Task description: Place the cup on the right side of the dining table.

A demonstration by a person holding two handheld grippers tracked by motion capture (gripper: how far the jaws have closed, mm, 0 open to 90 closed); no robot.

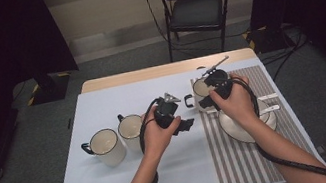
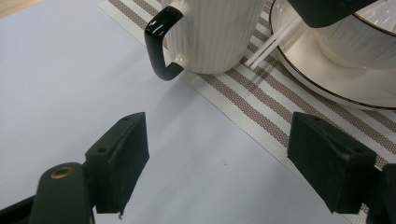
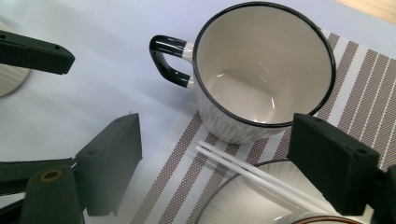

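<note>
A white ribbed mug (image 1: pixel 199 88) with a black rim and handle stands at the left edge of the striped placemat (image 1: pixel 236 159). My right gripper (image 1: pixel 209 97) hovers just above and in front of it. In the right gripper view its jaws (image 3: pixel 222 158) stand open, with the mug (image 3: pixel 261 70) just beyond them and nothing held. My left gripper (image 1: pixel 188 123) is a little to the mug's left over the pale mat, open and empty (image 2: pixel 224 154), facing the mug's handle (image 2: pixel 156 46). White chopsticks (image 3: pixel 252 175) rest on a white plate (image 1: pixel 239 134).
Two more white mugs (image 1: pixel 105 146) (image 1: pixel 130 126) stand on the left of the pale mat (image 1: pixel 103 107). A ribbed bowl (image 2: pixel 355 37) sits on the plate (image 2: pixel 327 74). A black folding chair (image 1: pixel 195 9) stands beyond the table's far edge.
</note>
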